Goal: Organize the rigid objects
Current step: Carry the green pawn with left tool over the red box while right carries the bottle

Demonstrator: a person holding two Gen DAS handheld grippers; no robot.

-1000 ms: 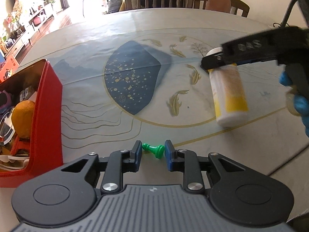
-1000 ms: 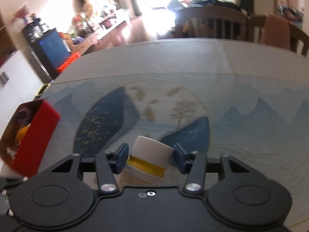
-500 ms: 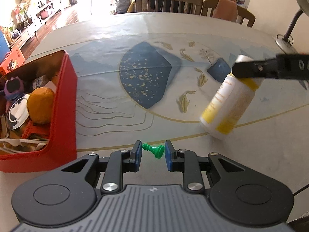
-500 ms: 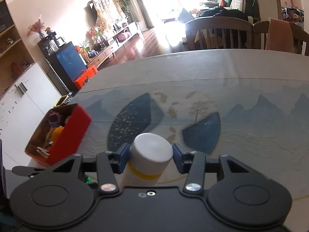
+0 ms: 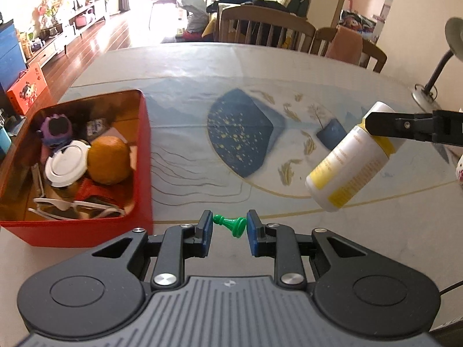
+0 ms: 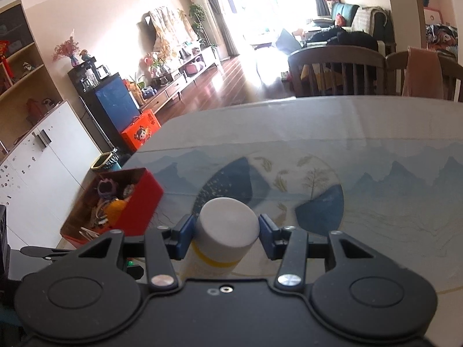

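While our left gripper (image 5: 228, 225) is pinching a green pawn (image 5: 230, 223) beside the red box (image 5: 141, 156), our right gripper (image 6: 226, 231) is clamping a tilted white bottle (image 5: 348, 167).

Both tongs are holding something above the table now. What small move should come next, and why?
Probably carry the left tongs leftward over the red box before opening. They are shut on the green chess pawn, which is held crosswise. The box lies just to their left, open-topped and already holding other items. The right tongs grip the white bottle farther away, so it can follow.
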